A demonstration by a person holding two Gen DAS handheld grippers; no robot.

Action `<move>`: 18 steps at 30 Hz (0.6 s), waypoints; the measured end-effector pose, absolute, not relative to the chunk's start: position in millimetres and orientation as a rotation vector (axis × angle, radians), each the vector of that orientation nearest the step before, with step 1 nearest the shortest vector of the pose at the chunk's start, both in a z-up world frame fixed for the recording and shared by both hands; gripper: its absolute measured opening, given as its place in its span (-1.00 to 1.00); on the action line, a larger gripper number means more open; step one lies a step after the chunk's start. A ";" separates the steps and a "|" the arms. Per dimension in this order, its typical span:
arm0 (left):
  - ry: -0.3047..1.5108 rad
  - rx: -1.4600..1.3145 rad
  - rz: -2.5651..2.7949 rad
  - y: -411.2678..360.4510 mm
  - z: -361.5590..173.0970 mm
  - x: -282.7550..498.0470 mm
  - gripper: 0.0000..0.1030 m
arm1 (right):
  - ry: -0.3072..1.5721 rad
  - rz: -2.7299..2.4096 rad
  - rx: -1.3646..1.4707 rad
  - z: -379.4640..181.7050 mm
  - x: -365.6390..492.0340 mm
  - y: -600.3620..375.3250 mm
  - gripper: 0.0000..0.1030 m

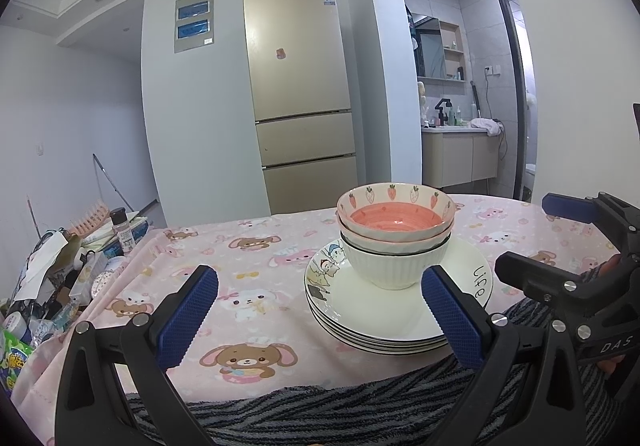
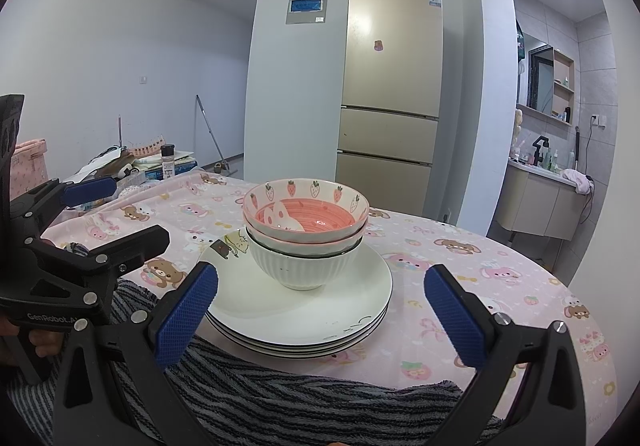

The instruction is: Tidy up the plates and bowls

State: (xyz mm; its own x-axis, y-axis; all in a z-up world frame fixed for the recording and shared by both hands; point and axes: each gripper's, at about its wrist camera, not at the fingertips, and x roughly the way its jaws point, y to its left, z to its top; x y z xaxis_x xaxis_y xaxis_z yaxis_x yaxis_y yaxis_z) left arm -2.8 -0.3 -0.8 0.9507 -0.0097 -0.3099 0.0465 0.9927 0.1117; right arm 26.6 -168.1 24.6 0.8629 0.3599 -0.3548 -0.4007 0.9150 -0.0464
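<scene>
A stack of white plates (image 1: 384, 322) (image 2: 280, 310) sits on the pink tablecloth. On it stand nested bowls: a white ribbed bowl (image 1: 390, 266) (image 2: 304, 270) at the bottom and pink strawberry bowls (image 1: 396, 214) (image 2: 306, 210) on top. My left gripper (image 1: 320, 310) is open and empty, just left of and in front of the stack. My right gripper (image 2: 320, 310) is open and empty, in front of the stack. Each gripper also shows in the other's view, the right gripper (image 1: 576, 242) and the left gripper (image 2: 96, 214), both open.
A grey striped towel (image 1: 360, 406) (image 2: 280, 398) lies at the table's near edge. A cluttered side surface with a spice jar (image 1: 122, 226) (image 2: 168, 160) stands at the left. A gold fridge (image 1: 296, 94) and a washbasin cabinet (image 1: 460, 154) are behind the table.
</scene>
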 end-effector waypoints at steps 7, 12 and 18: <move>0.311 0.108 -0.027 5.1 0.2 -2.9 1.00 | 0.351 0.401 -0.123 24.3 27.2 -168.3 1.00; 0.311 0.109 -0.027 5.2 0.3 -2.8 1.00 | 0.353 0.401 -0.125 24.0 27.3 -168.7 1.00; 0.311 0.112 -0.027 5.0 0.2 -2.7 1.00 | 0.353 0.402 -0.124 23.6 26.9 -168.0 1.00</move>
State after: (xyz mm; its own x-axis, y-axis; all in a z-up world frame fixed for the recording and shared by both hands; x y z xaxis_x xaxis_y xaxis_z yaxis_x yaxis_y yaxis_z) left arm -2.7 5.0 0.2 0.9517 -0.0095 -0.3068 0.0441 0.9934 0.1060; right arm 26.9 -168.0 23.6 0.8607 0.3604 -0.3597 -0.4032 0.9138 -0.0492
